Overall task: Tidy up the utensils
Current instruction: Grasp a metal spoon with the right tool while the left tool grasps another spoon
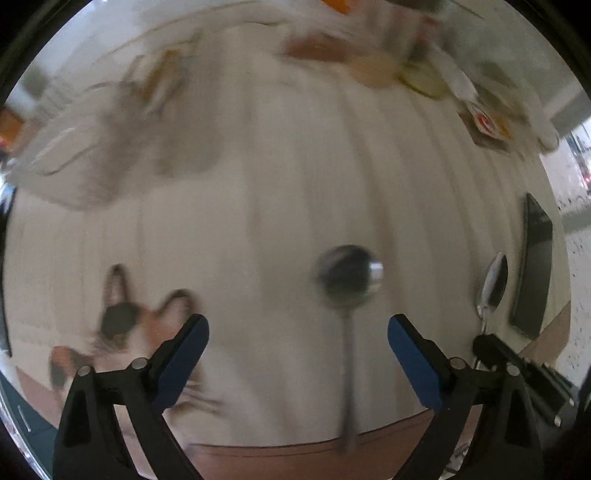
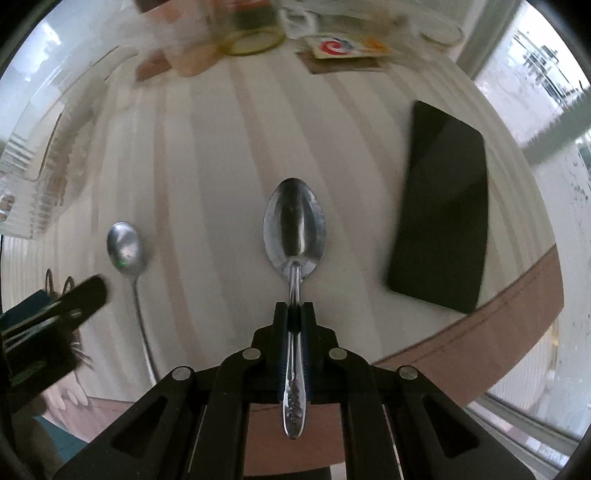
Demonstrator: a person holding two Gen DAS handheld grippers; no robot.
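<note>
A small round-bowled steel spoon (image 1: 347, 277) lies on the striped white tablecloth, its handle pointing toward me between the open blue-padded fingers of my left gripper (image 1: 298, 332). The same spoon shows at the left of the right wrist view (image 2: 125, 247). My right gripper (image 2: 294, 308) is shut on the handle of a larger oval steel spoon (image 2: 294, 225), bowl pointing away, held just above the cloth. That spoon also shows at the right edge of the left wrist view (image 1: 493, 282).
A black phone (image 2: 441, 206) lies on the cloth to the right of the held spoon. A clear ribbed container (image 2: 33, 177) stands at the left. Blurred jars, packets and a cup (image 2: 295, 18) crowd the far side. The table's brown edge (image 2: 480, 332) runs near me.
</note>
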